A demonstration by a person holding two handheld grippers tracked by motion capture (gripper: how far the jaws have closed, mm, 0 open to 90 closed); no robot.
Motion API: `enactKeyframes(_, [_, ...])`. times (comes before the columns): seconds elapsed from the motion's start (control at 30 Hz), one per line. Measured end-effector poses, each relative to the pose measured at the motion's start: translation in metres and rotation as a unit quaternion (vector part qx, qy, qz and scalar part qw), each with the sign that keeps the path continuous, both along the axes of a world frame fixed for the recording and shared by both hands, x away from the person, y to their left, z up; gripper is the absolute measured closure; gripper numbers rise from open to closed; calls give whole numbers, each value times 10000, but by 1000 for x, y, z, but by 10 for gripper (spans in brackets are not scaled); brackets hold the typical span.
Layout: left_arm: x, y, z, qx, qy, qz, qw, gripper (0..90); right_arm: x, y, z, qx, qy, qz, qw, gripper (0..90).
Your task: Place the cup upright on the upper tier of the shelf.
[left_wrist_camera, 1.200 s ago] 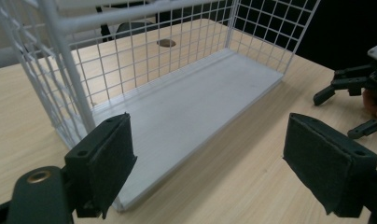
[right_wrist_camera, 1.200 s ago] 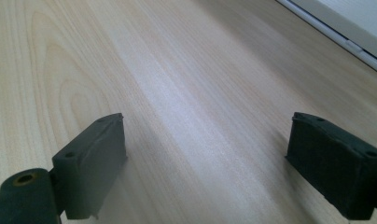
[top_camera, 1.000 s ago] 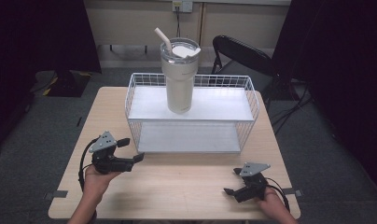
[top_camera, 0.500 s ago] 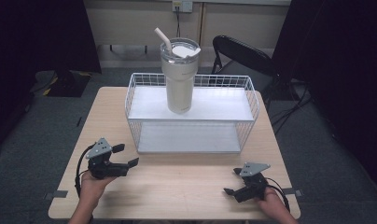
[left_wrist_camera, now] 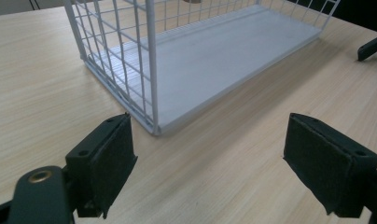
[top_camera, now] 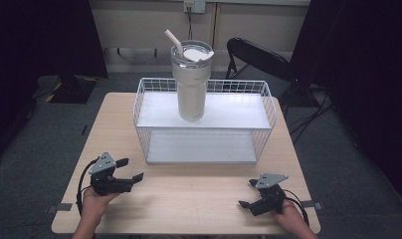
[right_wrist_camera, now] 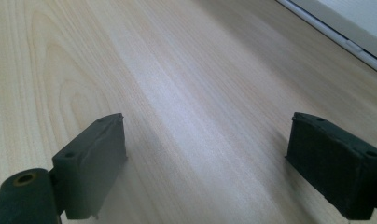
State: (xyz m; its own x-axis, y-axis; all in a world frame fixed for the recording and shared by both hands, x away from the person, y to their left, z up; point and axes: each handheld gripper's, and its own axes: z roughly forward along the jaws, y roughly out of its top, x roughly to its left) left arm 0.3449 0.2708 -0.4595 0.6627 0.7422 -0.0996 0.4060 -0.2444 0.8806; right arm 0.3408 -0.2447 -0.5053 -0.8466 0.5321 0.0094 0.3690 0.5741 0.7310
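Pale wood table (top_camera: 189,199) stands on grey carpet (top_camera: 40,149), a dark chair (top_camera: 258,57) behind. On it, a white wire rack (top_camera: 205,127) carries a cream tumbler (top_camera: 191,82). Left gripper (top_camera: 130,170) and right gripper (top_camera: 246,193) rest near the front edge, jaws spread, empty.

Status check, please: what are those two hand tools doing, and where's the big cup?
Left tool open, empty. Right tool open, empty, low over the table. Tumbler upright on wire rack top shelf. Nothing between.

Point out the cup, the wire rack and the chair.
cup (top_camera: 191,89), high view, middle of its body
wire rack (top_camera: 139,99), high view, left rim
chair (top_camera: 256,57), high view, backrest
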Motion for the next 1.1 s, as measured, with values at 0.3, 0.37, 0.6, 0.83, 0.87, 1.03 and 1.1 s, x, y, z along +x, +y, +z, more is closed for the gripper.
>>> enactKeyframes(0.3, [-2,8,-6,173,19,55,9998,158,0,0,0,-1,2,2,10000,110])
enactKeyframes(0.37, [-3,8,-8,199,57,82,9998,159,0,0,0,-1,1,2,10000,110])
enactKeyframes(0.6, [-4,11,-12,360,125,155,9992,160,0,0,0,-2,-1,2,10000,110])
enactKeyframes(0.83, [-4,12,-17,713,237,118,9971,163,0,0,0,0,3,1,10000,110])
enactKeyframes(0.87, [-4,12,-18,719,239,115,9971,163,0,0,0,0,2,2,10000,110])
enactKeyframes(1.03, [-6,17,-21,839,328,256,9956,163,0,0,0,0,3,2,10000,109])
enactKeyframes(1.1, [-8,17,-20,905,308,265,9951,163,0,0,0,1,3,3,10000,110])
